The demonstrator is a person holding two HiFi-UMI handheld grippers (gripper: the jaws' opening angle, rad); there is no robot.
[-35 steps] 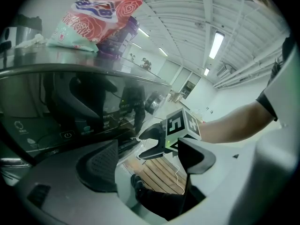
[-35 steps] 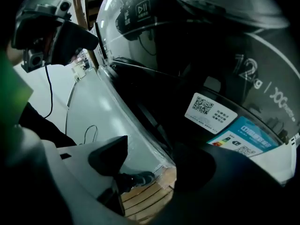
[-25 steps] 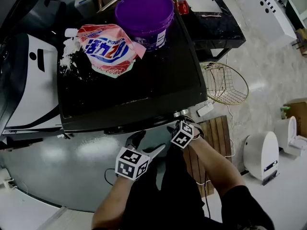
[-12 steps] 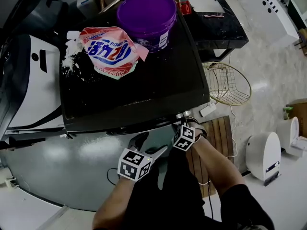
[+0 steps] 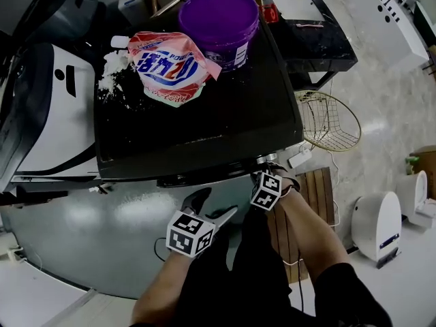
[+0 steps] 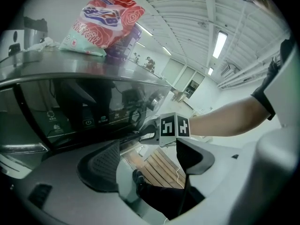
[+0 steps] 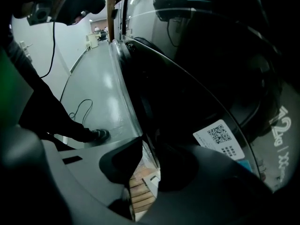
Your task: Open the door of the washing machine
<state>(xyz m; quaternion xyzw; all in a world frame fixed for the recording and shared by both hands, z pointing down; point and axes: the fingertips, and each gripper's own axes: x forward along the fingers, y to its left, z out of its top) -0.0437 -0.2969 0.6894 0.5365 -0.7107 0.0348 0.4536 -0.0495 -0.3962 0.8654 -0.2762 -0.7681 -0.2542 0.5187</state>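
Observation:
The black washing machine [image 5: 204, 121] fills the head view from above. Its dark glass door [image 7: 197, 93] fills the right gripper view. My right gripper [image 5: 264, 176] sits under the machine's front right edge, jaws hidden there. In its own view the jaws have just been closing, and the right gripper [image 7: 151, 158] is now shut on the door's clear rim [image 7: 127, 97]. My left gripper [image 5: 212, 207] hangs in front of the machine, lower left of the right one. The left gripper [image 6: 146, 162] is open, with nothing between its jaws.
A pink detergent bag [image 5: 167, 67], a purple bucket [image 5: 219, 19] and spilled white powder [image 5: 112, 70] lie on the machine's top. A wire basket [image 5: 330, 121] and a wooden slat board [image 5: 317, 196] are on the floor at right. A white appliance [image 5: 48, 114] stands at left.
The right gripper's marker cube has rolled a little and edged closer under the machine's front edge. The left gripper stays about where it was.

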